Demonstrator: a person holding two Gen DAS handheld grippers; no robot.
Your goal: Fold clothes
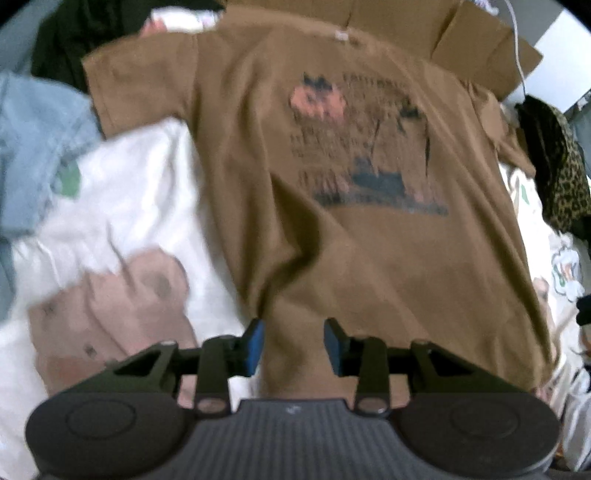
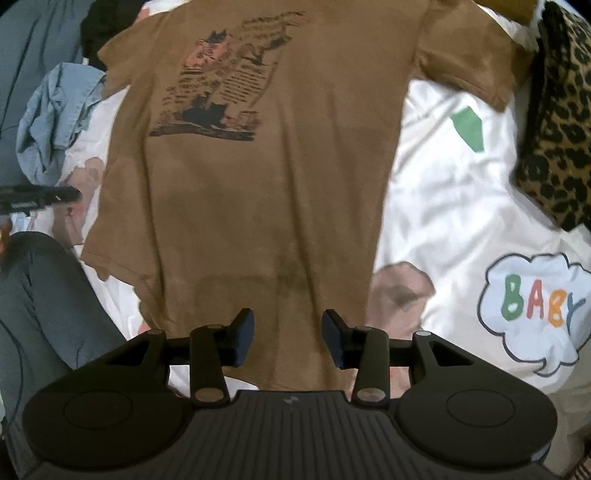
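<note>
My left jaws [image 1: 293, 345] stand apart with nothing pinched; the blue pads [image 1: 256, 345] hang just above the near hem of the brown T-shirt [image 1: 332, 258], over its left corner, and I cannot tell whether they brush the cloth. My right jaws [image 2: 288, 339] are likewise parted and grip nothing, with the same brown T-shirt's hem showing in the gap between them, toward its right corner.

The T-shirt lies spread flat, its hem toward me and its collar at the far end, with both short sleeves out to the sides. A dark and pink print [image 2: 218, 92] sits on its upper half. A fold runs diagonally up the cloth from just beyond my left jaws.

Under it is a white sheet [image 2: 443, 192] with cartoon pictures: a cloud that reads "BABY" [image 2: 535, 306] off to the right of my right jaws, a green patch [image 2: 469, 129] farther up, and a pinkish-brown shape [image 1: 110, 314] to the left of my left jaws.

At the left edge of the right view a person's leg in grey trousers [image 2: 44, 295] rests beside the shirt. Farther off, a crumpled light blue garment [image 2: 55, 125] lies by the left sleeve and a leopard-print cloth [image 2: 557, 122] by the right sleeve. Beyond the collar lies flattened cardboard [image 1: 424, 33].
</note>
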